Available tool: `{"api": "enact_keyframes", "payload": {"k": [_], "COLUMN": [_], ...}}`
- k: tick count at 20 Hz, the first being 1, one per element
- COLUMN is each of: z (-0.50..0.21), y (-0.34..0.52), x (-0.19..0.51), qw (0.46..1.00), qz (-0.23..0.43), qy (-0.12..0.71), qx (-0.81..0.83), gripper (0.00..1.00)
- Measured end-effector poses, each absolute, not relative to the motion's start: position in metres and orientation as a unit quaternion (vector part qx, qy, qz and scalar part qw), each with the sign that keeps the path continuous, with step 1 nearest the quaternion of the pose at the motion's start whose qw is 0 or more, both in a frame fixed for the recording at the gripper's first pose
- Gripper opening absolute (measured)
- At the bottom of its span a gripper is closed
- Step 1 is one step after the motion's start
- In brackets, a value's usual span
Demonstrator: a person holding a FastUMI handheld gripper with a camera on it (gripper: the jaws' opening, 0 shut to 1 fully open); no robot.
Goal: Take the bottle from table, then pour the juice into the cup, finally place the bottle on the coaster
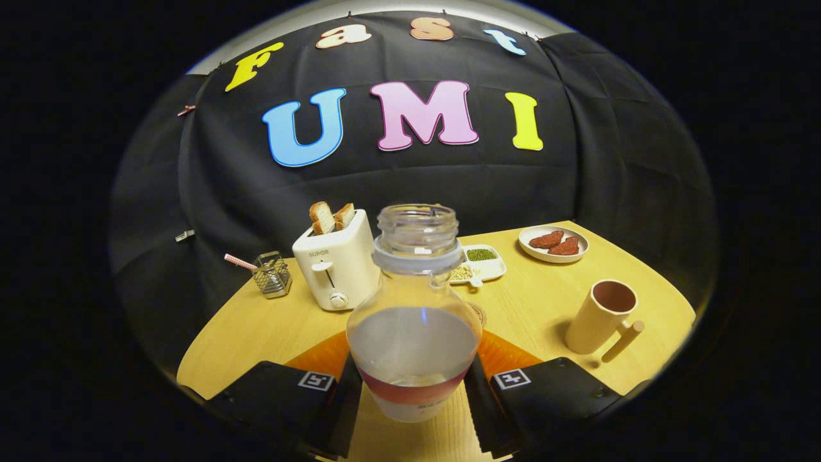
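The gripper (414,391) points level and forward over the bench (256,327), its two fingers (340,401) spread to either side of the bottle (414,321). Each finger lies flat against the bottle's lower body, one on the left flank and one on the right, pressing it between them. The bottle stands upright in that clamp.

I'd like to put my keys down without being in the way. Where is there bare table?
Bare wood lies between the toaster and the cup, and between the cup and the plate. It is crowded where toaster, divided dish and the bottle, clamped between the gripper's jaws, bunch together.
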State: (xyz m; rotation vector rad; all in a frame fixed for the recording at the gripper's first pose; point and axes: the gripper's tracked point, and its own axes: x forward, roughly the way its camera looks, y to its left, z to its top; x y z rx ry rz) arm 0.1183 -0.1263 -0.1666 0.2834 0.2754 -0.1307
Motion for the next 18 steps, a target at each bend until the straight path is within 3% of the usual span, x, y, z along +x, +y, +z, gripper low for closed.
{"api": "enact_keyframes", "payload": {"k": [9,18], "z": [-0.117,-0.140], "y": [-0.172,-0.222], "x": [0.098,0.095], "qw": [0.962,0.903], "qz": [-0.056,-0.053], "qy": [0.118,0.116], "qx": [0.240,0.411], "gripper": [0.72,0.72]}}
